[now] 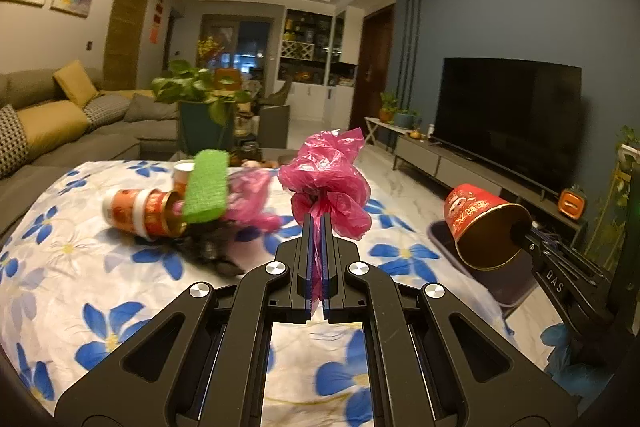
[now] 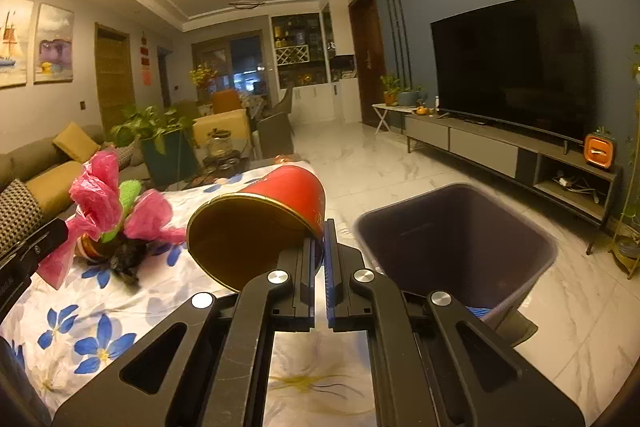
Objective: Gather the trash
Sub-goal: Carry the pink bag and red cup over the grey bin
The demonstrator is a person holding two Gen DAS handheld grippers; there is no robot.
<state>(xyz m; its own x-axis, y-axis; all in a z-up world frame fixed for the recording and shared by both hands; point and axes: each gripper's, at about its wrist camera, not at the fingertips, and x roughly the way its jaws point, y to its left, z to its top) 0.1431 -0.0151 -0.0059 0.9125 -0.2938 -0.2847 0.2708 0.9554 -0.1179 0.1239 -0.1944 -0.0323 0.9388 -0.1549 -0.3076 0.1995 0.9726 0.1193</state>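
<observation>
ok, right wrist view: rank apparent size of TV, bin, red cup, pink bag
1. TV
2. Bin, close behind the TV
3. Red cup, held in the right claw; nearness inflates it
4. Pink bag

Apparent size only.

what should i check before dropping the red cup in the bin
1. Right claw shut on the red cup rim: ok.
2. Bin mouth open and unobstructed: ok.
3. Cup above the bin opening: not ok, it hangs over the table edge beside it.
4. Cup empty inside: ok.
5. Left claw shut on the pink bag: ok.
6. Left claw out of the right claw's path: ok.
</observation>
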